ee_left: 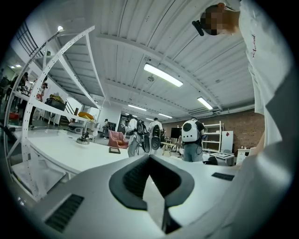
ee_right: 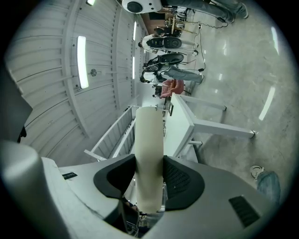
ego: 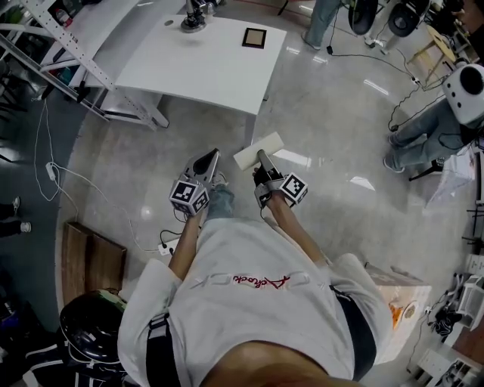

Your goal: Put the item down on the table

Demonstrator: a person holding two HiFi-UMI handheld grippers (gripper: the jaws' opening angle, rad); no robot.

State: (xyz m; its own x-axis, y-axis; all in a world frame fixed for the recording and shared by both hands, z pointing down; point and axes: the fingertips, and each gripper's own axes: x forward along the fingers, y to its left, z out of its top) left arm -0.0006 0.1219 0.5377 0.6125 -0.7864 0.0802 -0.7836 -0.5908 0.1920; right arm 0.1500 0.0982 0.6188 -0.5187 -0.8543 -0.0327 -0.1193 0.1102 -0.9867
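A flat cream block (ego: 259,149) sticks out of my right gripper (ego: 262,157), which is shut on it above the shiny floor. In the right gripper view the cream block (ee_right: 149,144) stands upright between both dark pads of the right gripper (ee_right: 149,179) and hides part of the white table (ee_right: 180,123) beyond. My left gripper (ego: 212,156) hangs beside it, with its fingers drawn to a point and nothing in them. The left gripper (ee_left: 150,173) points level toward the white table (ee_left: 70,151). The white table (ego: 204,57) lies ahead of both grippers.
On the table lie a dark square tile (ego: 254,37) and a metal stand (ego: 193,20). A white frame rack (ego: 68,45) stands at the left. People (ego: 427,128) stand at the right. A cardboard box (ego: 401,302), a wooden board (ego: 91,261) and floor cables (ego: 53,178) surround me.
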